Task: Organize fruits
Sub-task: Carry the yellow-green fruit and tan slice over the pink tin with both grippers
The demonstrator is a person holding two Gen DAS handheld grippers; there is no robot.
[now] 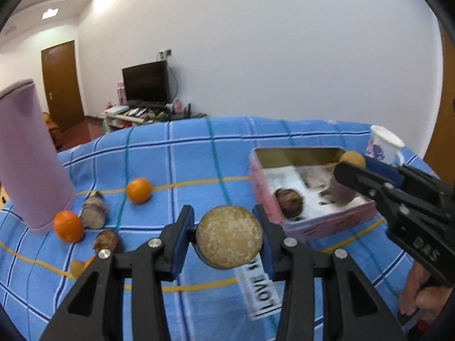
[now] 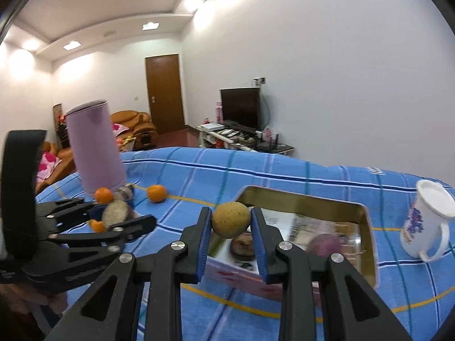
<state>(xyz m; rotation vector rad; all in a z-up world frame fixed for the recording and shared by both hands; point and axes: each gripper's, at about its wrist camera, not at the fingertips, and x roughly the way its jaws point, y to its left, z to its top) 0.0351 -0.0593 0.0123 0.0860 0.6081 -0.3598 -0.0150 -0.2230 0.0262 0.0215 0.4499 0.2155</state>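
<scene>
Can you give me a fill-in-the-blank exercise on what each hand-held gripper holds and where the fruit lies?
1. Each hand-held gripper, left and right, is shut on a round ____ fruit.
2. The open tin is lined with ____.
3. The oranges lie on the blue cloth near the tall ____ canister.
4. Beside the tin stands a white ____.

Missing words: brown; newspaper; pink; mug
</scene>
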